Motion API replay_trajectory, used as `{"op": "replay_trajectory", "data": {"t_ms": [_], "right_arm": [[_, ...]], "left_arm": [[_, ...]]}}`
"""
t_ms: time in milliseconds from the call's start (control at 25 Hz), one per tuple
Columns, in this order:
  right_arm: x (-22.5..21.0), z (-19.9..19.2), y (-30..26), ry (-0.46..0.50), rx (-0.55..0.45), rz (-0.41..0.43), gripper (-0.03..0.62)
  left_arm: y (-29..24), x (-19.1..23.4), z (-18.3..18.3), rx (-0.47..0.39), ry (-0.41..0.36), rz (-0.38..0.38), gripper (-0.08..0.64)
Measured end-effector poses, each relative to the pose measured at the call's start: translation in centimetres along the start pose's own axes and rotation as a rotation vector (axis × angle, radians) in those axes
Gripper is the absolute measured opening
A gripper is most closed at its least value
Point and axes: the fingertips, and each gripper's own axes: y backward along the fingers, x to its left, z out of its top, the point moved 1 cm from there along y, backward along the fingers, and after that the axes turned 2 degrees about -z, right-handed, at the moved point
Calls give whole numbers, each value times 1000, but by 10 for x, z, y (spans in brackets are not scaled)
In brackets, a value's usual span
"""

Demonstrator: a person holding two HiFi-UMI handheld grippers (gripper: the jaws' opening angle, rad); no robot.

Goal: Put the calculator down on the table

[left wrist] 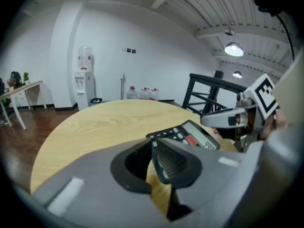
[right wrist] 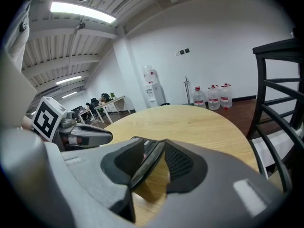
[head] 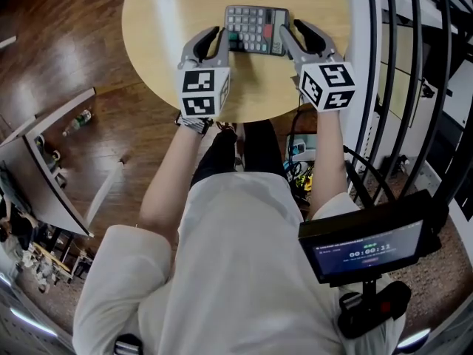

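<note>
calculator (head: 256,29) hangs between the two grippers at the far side of the table (head: 159,28), so the step in hand looks like the lowering. left gripper (head: 220,38) is clamped on its left edge, right gripper (head: 291,32) on its right edge, with the body tilted. whether it touches the wood i cannot tell. next it likely needs easing flat, then both grips letting go.
</note>
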Motion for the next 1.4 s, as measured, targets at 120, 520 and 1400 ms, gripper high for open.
{"op": "replay_trajectory", "data": {"t_ms": [120,520,1400], "right_arm": [[0,6,5,16,-7,-7,140],[16,57,42,130,-70,-134,-11],[131,109,152,219,-126,-234,-9]], "left_arm": [[3,-6,4,8,-55,15,5],[39,-20,65,-116,-159,82,-14],[174,-86,122,-313,-106,-194,-15]]}}
